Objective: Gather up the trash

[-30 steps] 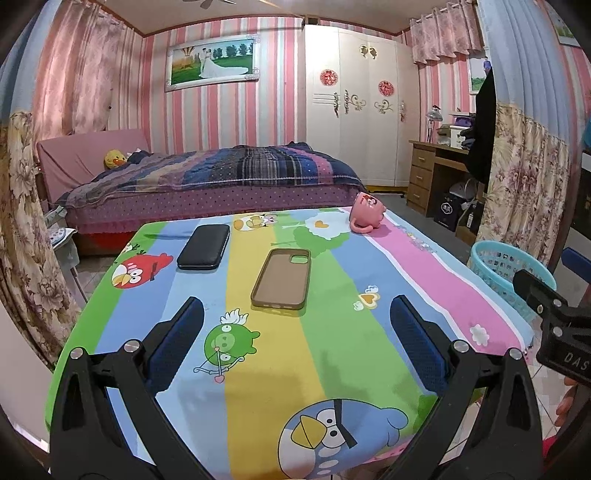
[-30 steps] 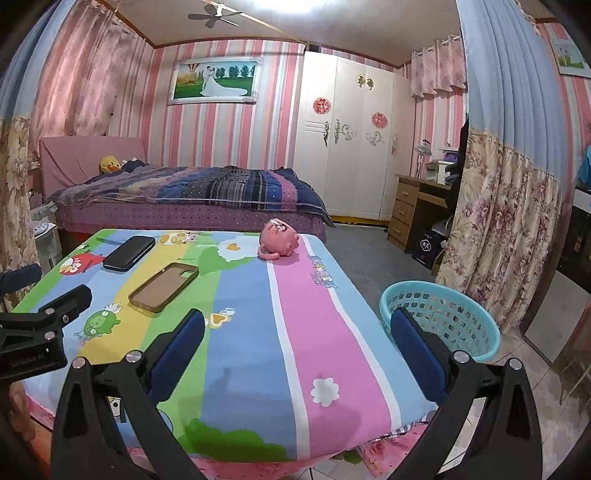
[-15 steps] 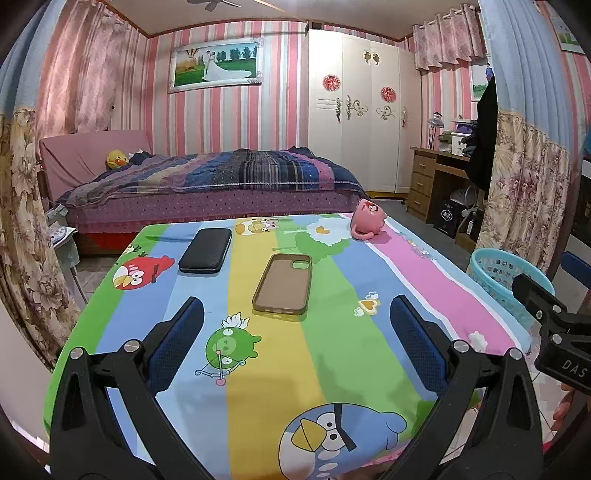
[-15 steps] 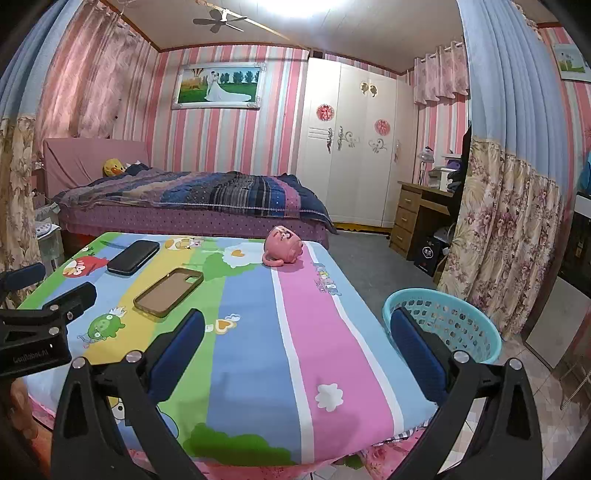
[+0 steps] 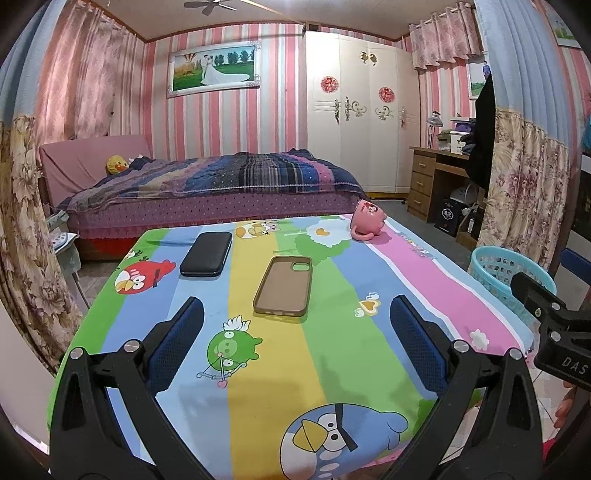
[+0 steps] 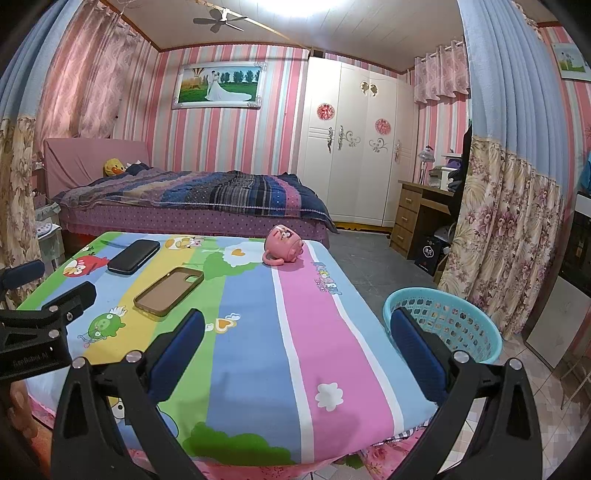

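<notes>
Risk lies in mistaking belongings for trash: we hold the left claw [image 5: 295, 328] and right claw [image 6: 297, 341] wide apart, empty, above the worktop [image 6: 314, 332], whose phone case [image 5: 283, 286], wallet [image 5: 207, 254] and tipped mug [image 6: 283, 248] lie well apart from the floor basket [image 6: 463, 332].

both views are bright and evenly lit. the light comes from a ceiling lamp, blown out to a white glare patch [image 6: 325, 7] at 12 o'clock in the right wrist view. soft, faint shadows lie on the table [image 5: 258, 387] toward 6 o'clock. focus is sharp across the middle, colours saturated. fisheye distortion bends the curtains [image 6: 517, 110] and walls into curves toward 3 and 9 o'clock, and black vignette fills the corners. the fingers [image 5: 177, 343] at the bottom edge look slightly soft.
</notes>
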Action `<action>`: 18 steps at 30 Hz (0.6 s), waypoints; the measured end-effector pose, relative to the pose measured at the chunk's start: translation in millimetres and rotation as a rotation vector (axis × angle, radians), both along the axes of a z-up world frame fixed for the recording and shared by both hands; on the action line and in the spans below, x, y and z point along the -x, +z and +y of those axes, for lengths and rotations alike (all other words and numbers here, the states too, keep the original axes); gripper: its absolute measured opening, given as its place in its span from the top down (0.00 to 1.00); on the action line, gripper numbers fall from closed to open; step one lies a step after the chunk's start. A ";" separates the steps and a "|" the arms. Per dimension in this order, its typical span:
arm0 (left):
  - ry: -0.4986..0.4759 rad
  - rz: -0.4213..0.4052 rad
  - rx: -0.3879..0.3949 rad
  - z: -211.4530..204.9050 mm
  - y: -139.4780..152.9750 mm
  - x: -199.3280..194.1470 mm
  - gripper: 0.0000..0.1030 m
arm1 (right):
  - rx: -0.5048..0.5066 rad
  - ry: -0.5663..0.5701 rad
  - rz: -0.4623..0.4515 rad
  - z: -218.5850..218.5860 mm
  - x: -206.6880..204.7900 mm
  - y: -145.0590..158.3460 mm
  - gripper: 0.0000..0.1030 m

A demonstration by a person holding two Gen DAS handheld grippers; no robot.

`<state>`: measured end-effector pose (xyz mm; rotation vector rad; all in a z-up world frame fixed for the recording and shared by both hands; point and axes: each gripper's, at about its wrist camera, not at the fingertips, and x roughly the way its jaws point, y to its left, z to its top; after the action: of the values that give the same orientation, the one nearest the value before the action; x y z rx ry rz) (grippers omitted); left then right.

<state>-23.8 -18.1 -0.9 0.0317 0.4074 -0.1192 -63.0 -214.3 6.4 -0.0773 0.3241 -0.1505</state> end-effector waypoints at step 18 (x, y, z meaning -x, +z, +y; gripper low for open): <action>0.002 0.004 0.015 2.6 0.9 -0.2 0.05 | 0.000 0.000 0.000 -0.6 -0.1 0.6 0.04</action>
<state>-23.5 -15.5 0.1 0.0160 0.4107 -0.1200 -62.9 -214.9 6.9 -0.0778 0.3237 -0.1501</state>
